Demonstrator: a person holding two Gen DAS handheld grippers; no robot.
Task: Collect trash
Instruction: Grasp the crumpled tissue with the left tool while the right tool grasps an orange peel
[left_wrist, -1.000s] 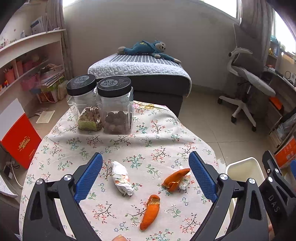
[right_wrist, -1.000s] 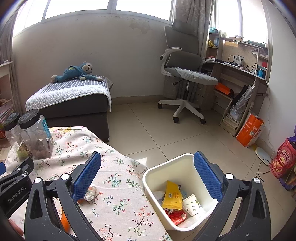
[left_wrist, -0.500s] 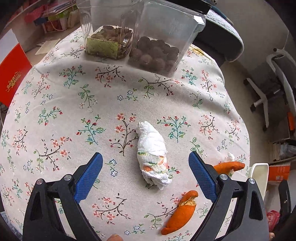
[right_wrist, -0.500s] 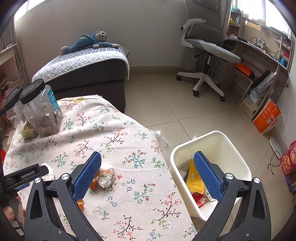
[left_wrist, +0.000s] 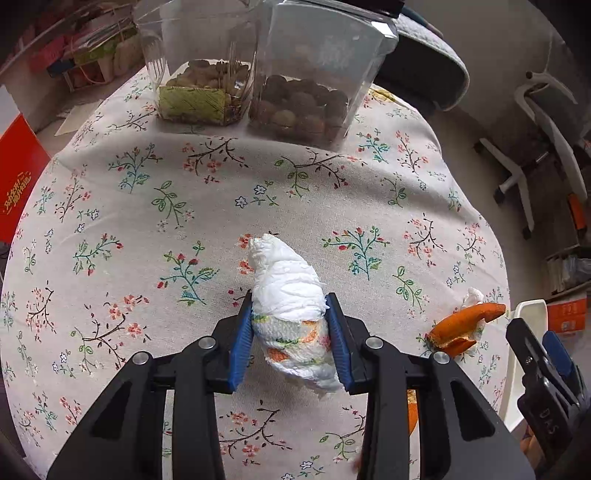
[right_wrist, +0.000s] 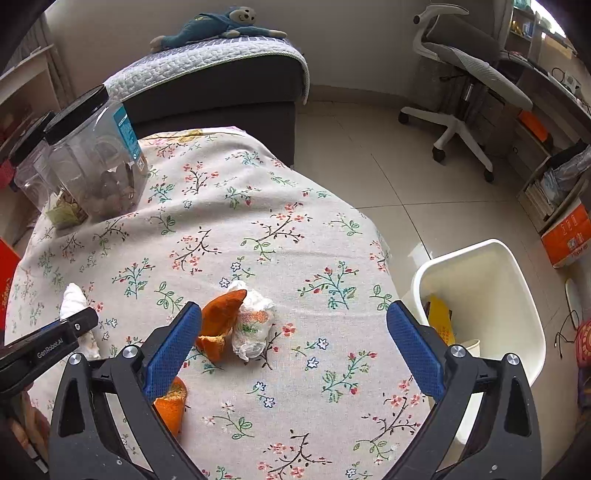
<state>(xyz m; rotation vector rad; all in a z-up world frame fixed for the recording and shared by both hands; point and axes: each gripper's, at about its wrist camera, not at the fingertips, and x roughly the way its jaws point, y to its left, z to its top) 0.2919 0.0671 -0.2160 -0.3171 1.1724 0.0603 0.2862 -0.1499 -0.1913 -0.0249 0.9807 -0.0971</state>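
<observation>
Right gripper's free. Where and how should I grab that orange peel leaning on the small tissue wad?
Take the orange peel across its broad lower body, coming from above. Its pointed tip rests against the small tissue wad on its right, so set one finger on the peel's open left side and the other just below the tip to avoid pinching the wad. The right gripper is already open wide enough.

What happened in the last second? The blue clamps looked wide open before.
The left gripper came down over the table and shut on the crumpled tissue. The right gripper swung from over the bin to the orange peel and second tissue wad, staying open. The peels, jars and bin have not moved.
</observation>
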